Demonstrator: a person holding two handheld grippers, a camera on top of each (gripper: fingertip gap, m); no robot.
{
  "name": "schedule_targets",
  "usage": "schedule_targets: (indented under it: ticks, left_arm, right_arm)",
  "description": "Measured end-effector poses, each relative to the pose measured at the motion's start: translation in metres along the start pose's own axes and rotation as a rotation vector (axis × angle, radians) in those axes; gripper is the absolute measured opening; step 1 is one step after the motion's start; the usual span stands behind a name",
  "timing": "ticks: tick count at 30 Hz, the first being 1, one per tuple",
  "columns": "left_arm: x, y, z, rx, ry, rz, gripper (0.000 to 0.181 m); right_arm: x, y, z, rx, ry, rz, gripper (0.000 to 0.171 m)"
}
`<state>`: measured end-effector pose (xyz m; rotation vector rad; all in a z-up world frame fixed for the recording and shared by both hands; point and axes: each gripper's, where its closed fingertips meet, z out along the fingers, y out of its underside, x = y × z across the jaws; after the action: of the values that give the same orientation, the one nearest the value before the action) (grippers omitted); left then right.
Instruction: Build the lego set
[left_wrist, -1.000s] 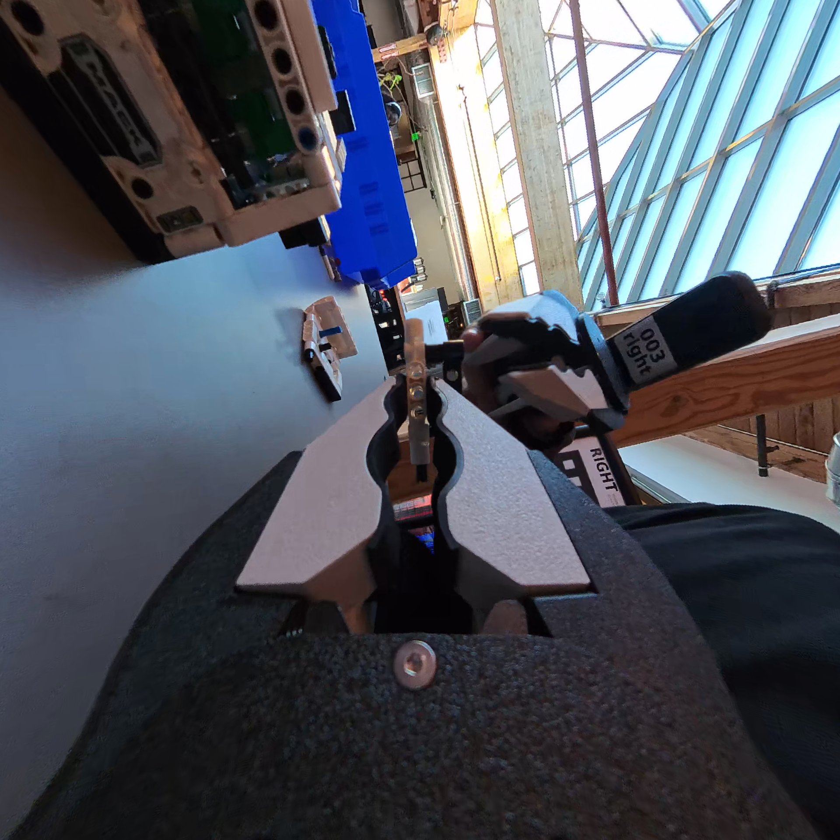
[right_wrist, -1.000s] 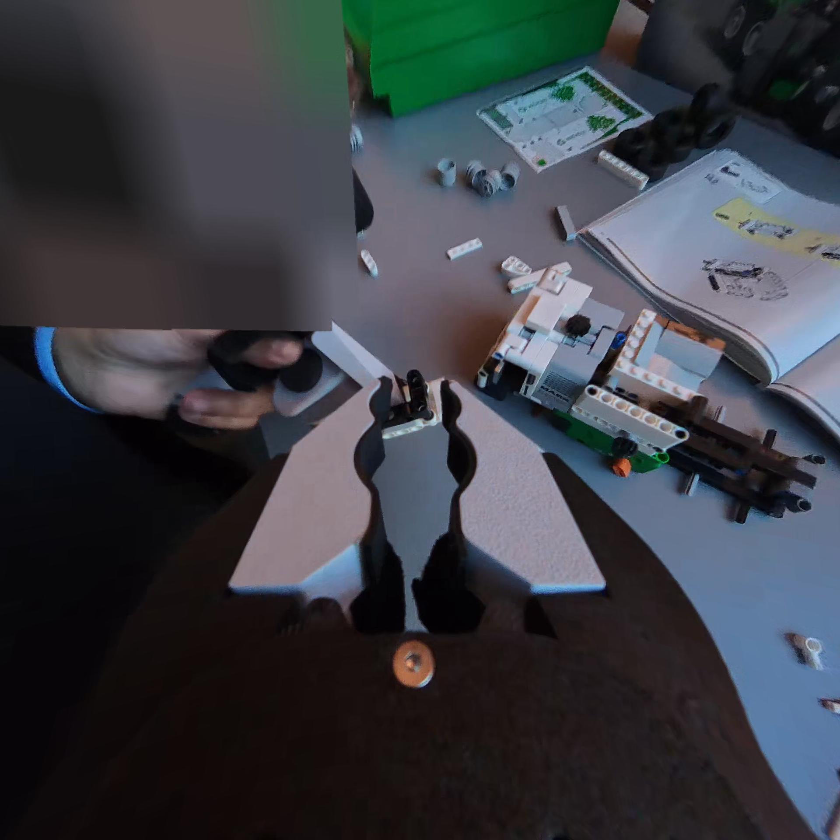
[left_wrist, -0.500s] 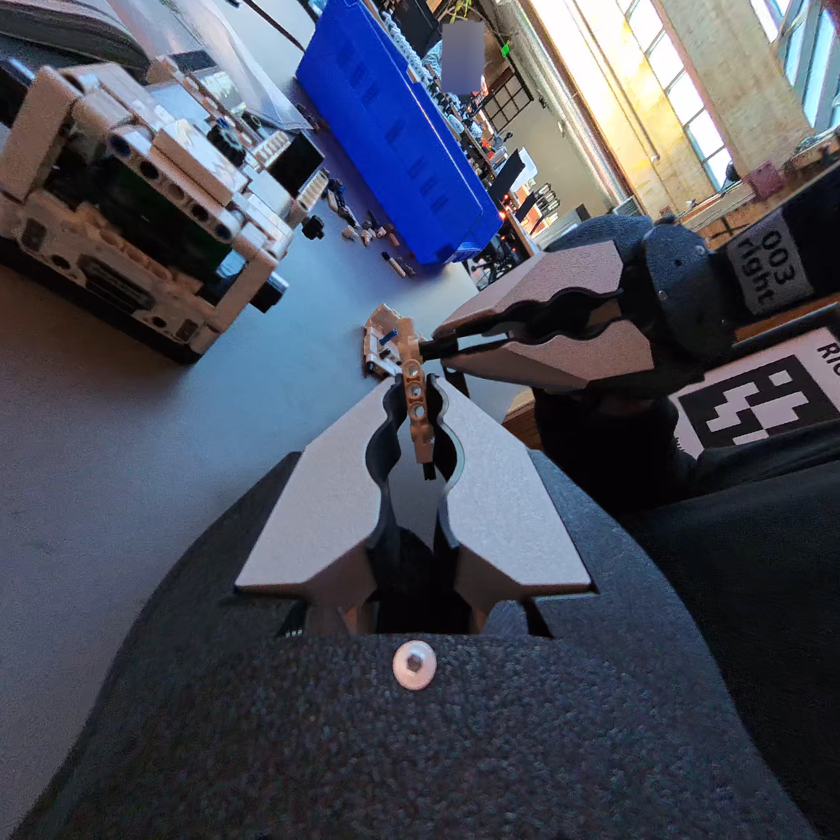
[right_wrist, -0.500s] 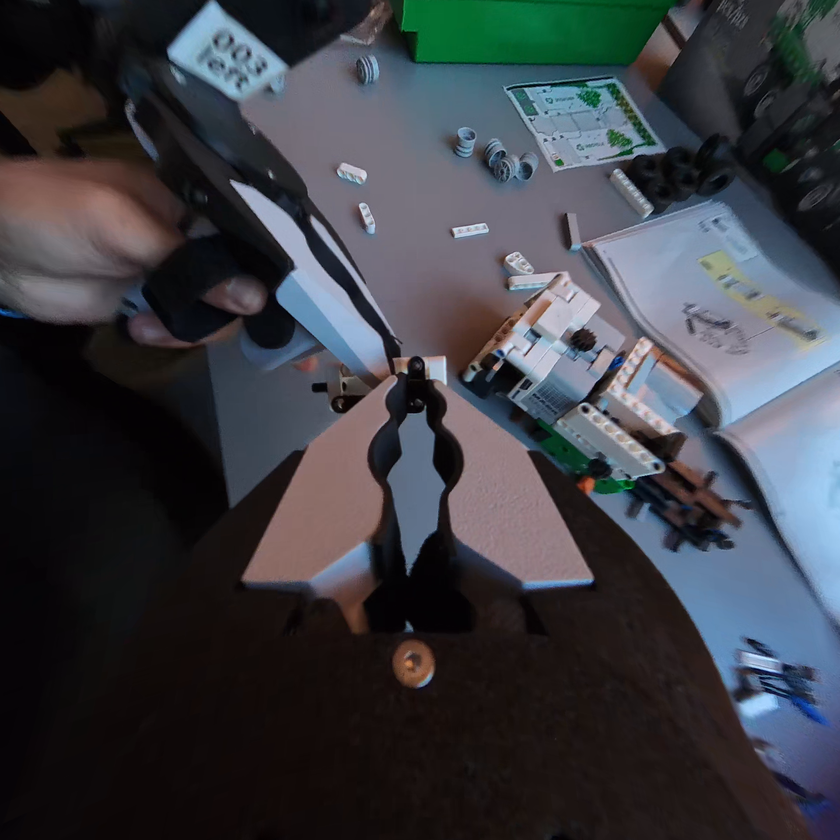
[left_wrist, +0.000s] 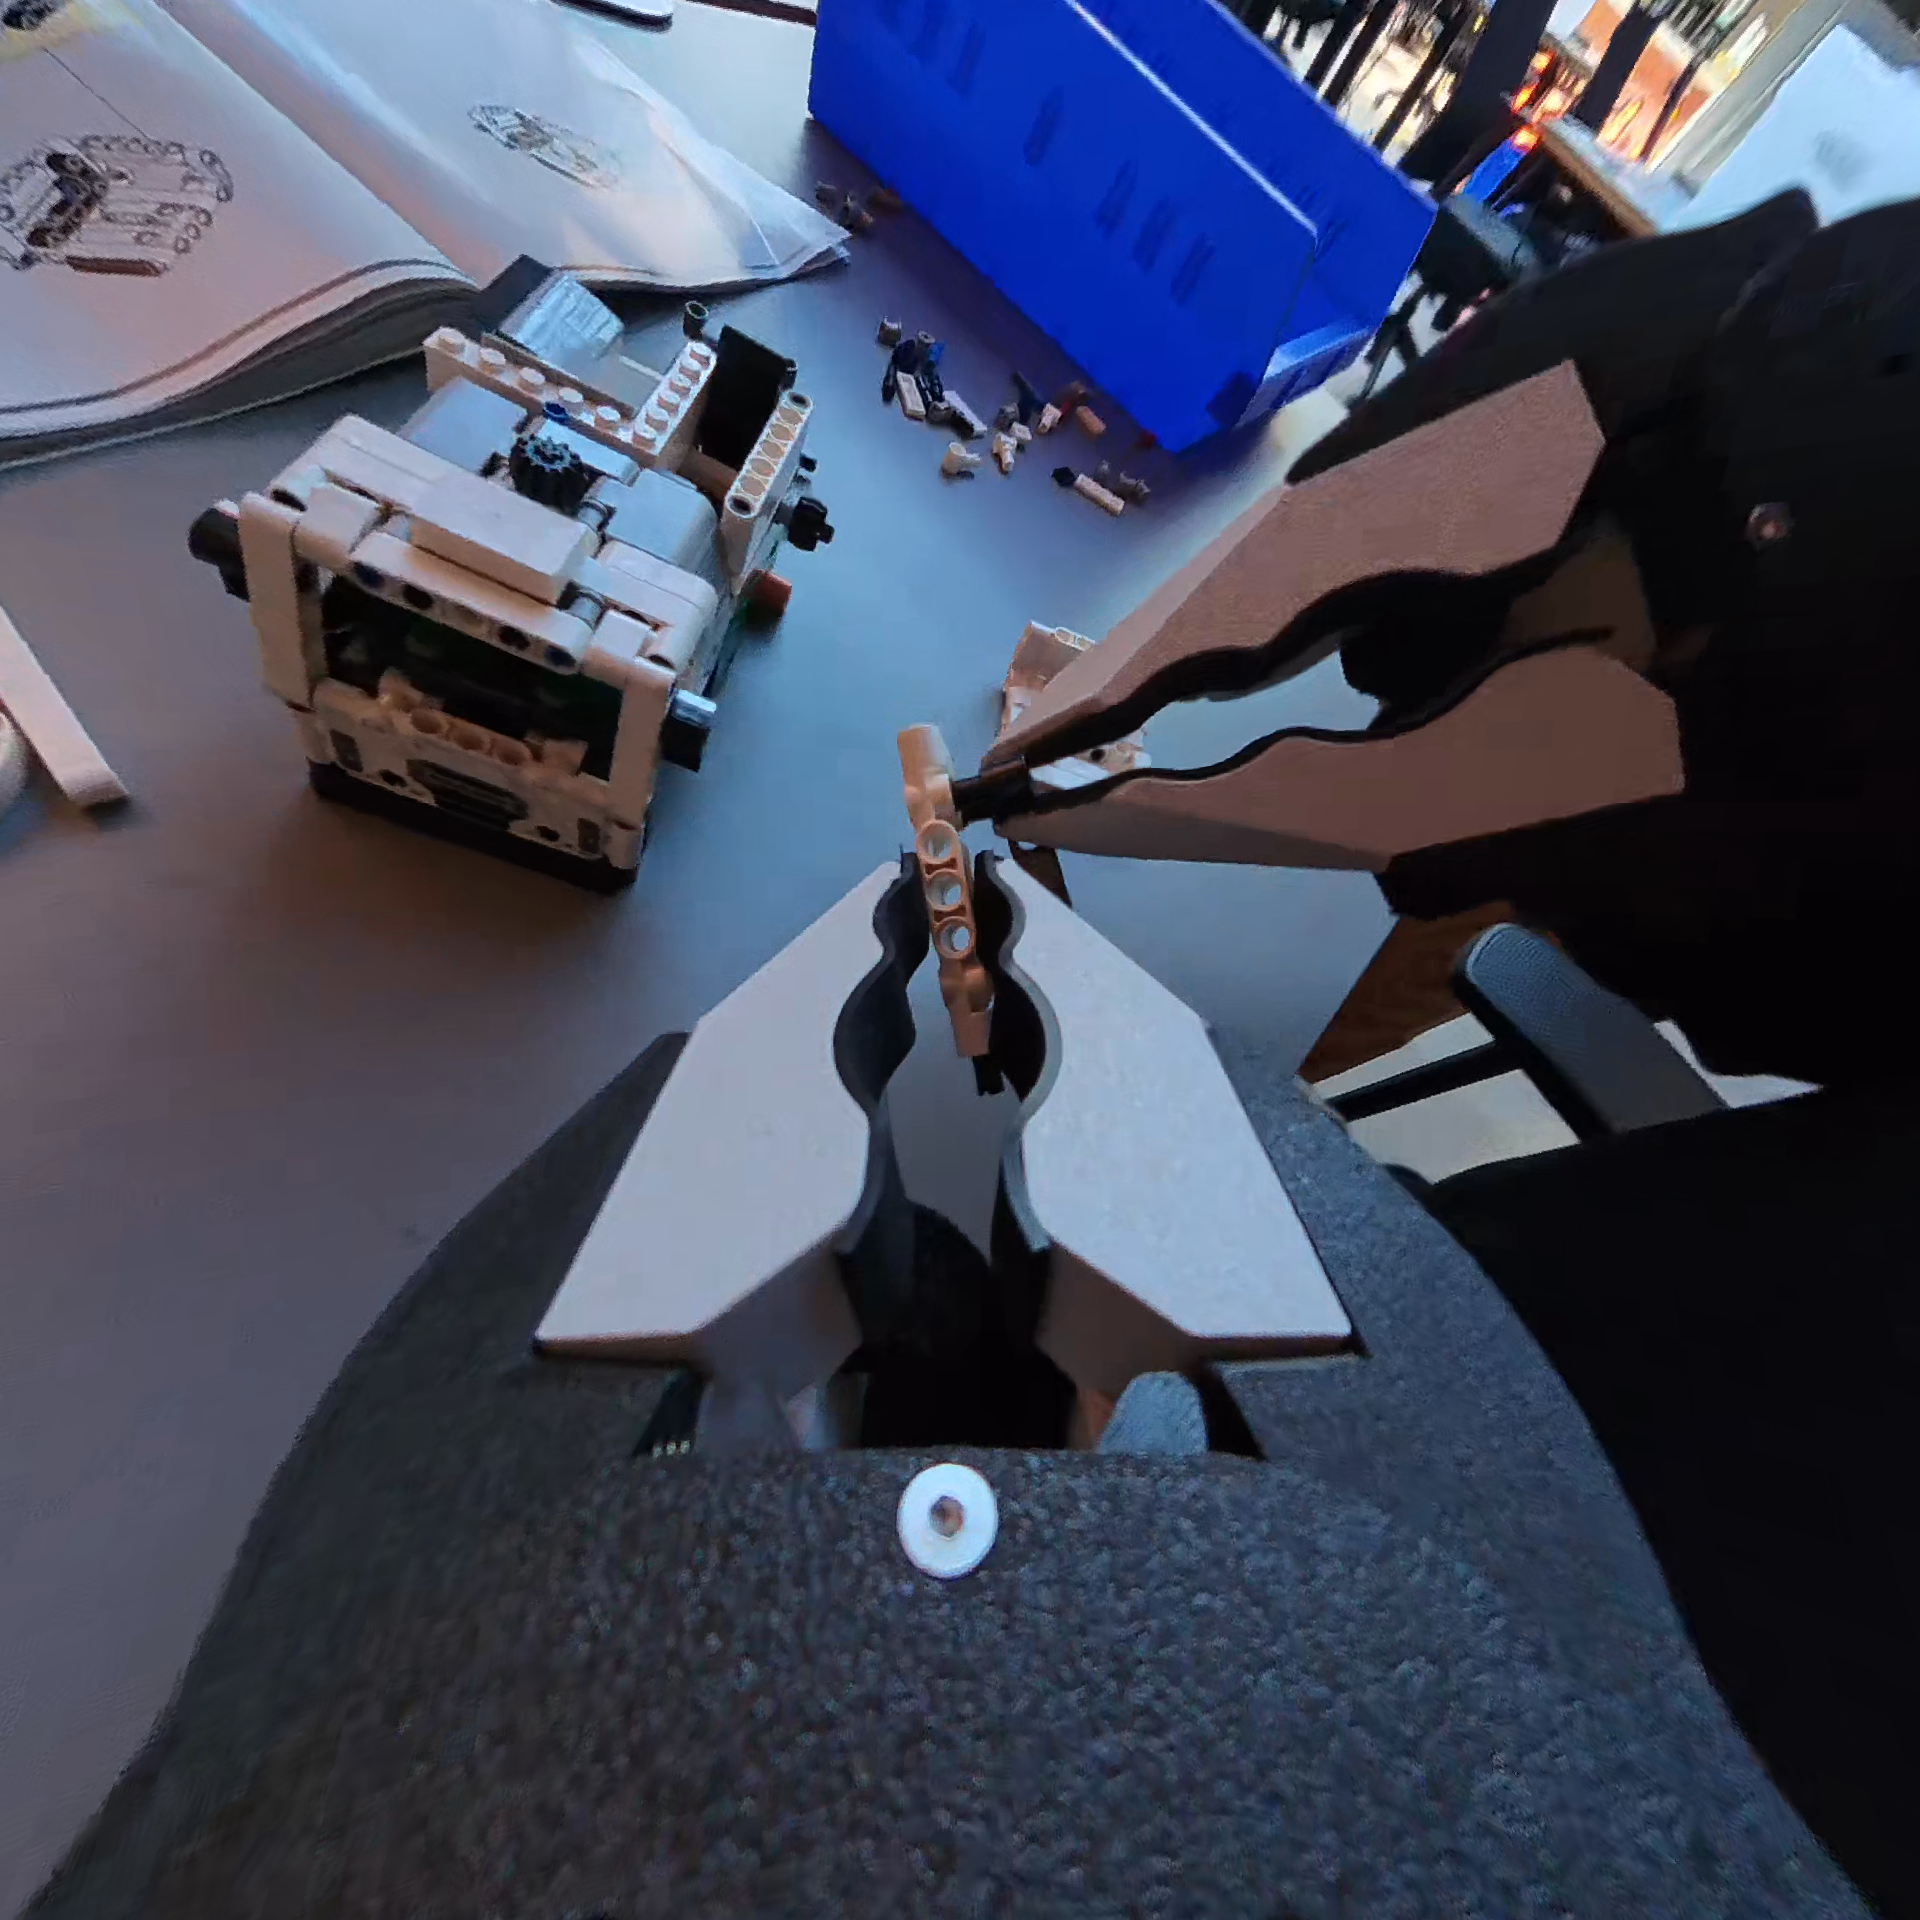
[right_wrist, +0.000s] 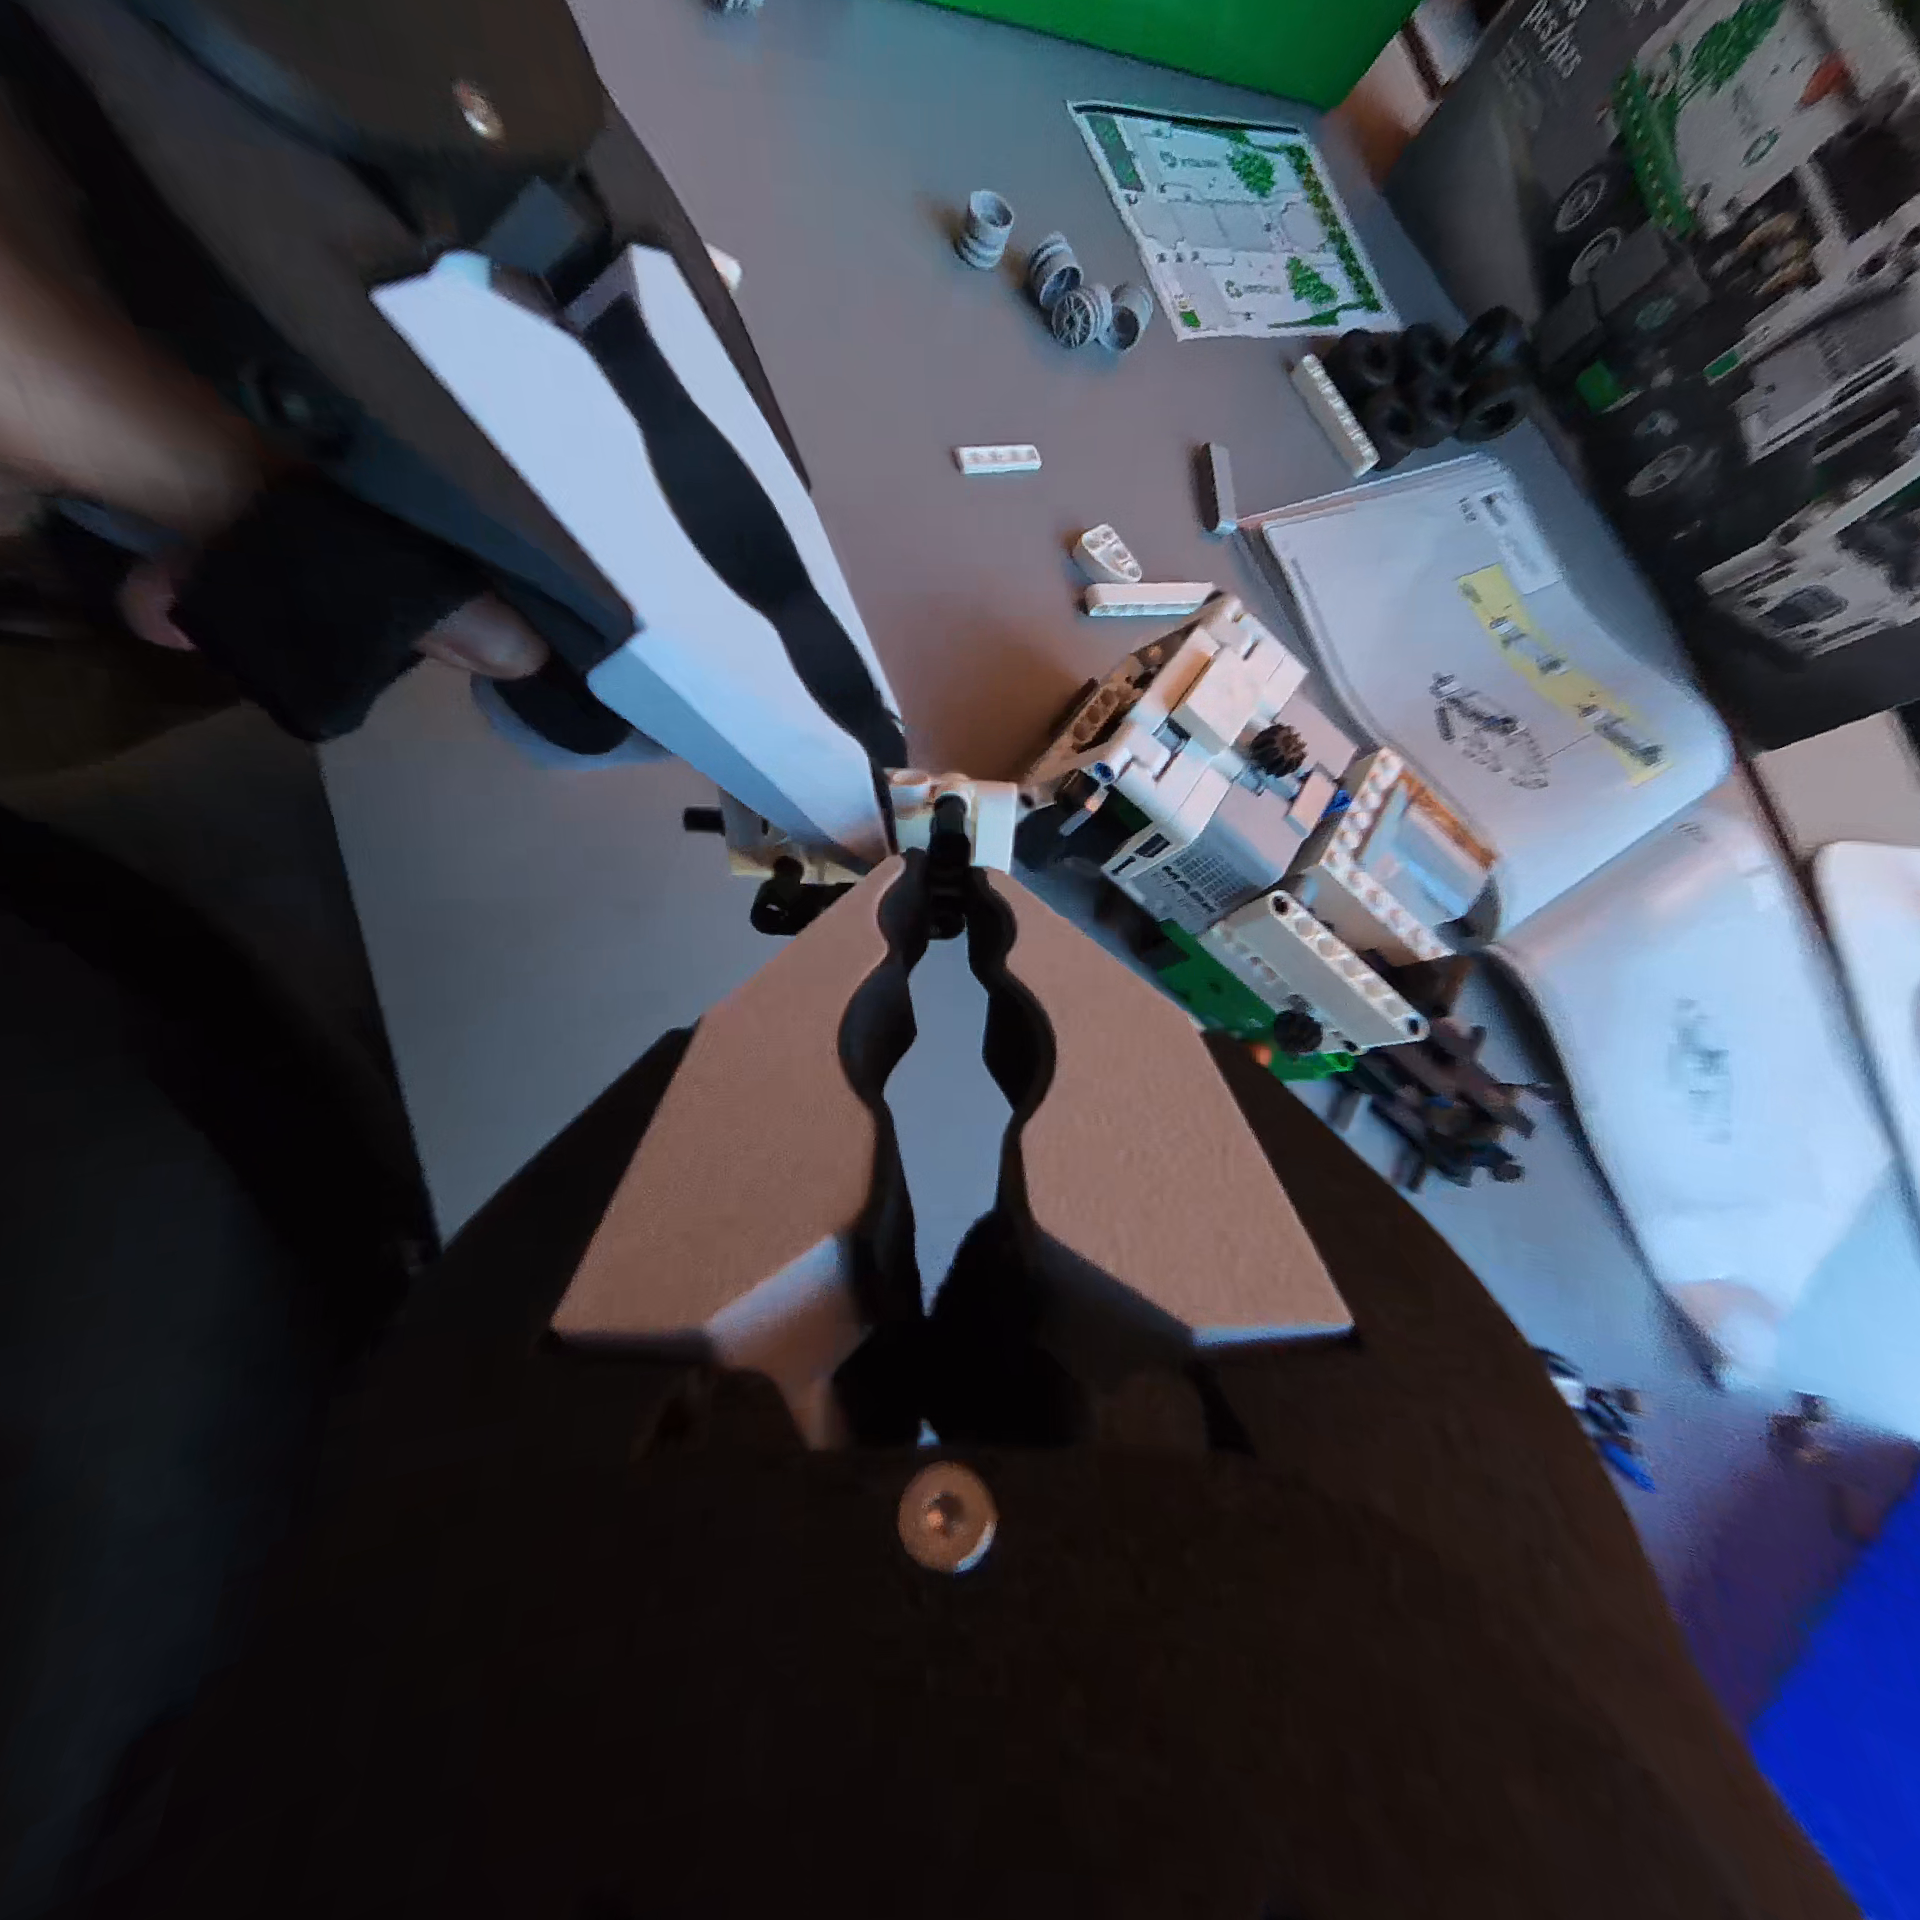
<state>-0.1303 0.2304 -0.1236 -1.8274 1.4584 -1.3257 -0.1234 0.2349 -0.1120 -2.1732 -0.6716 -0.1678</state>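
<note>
My left gripper (left_wrist: 948, 883) is shut on a white beam with holes (left_wrist: 940, 873), held upright above the grey table (left_wrist: 208, 1039). My right gripper (right_wrist: 940, 883) is shut on a black pin (right_wrist: 943, 842) whose tip sits in the beam's top end (right_wrist: 951, 816). In the left wrist view the right gripper (left_wrist: 997, 795) comes in from the right with the pin (left_wrist: 992, 795) at the beam. The part-built white, grey and green truck (left_wrist: 499, 613) stands on the table to the left; it also shows in the right wrist view (right_wrist: 1226, 831).
An open instruction book (left_wrist: 260, 187) lies behind the truck. A blue bin (left_wrist: 1101, 197) stands at the back with several small loose parts (left_wrist: 997, 416) before it. The right wrist view shows grey wheel hubs (right_wrist: 1070, 281), black tyres (right_wrist: 1434, 384), a leaflet (right_wrist: 1236, 218) and a green bin (right_wrist: 1174, 42).
Both grippers tilted and swung so the views now look down on the table and truck. The pin in the right gripper stayed pressed at the top of the beam held by the left gripper.
</note>
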Motion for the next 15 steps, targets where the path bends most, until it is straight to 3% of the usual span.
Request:
schedule_targets:
  ticks: [3, 6, 15]
  left_arm:
    - [0.0007, 0.0008, 0.0001, -0.024, -0.02, 0.045, 0.008]
    - [0.0006, 0.002, 0.002, -0.012, 0.024, -0.022, 0.008]
    - [-0.0007, 0.0035, 0.005, 0.022, 0.085, -0.106, 0.008]
  right_arm:
    - [-0.0008, 0.0013, -0.0003, -0.005, -0.03, 0.015, 0.006]
    - [0.0008, 0.0017, 0.0011, -0.036, 0.064, -0.116, 0.006]
    - [0.0026, 0.0018, 0.0056, -0.006, 0.112, -0.106, 0.006]
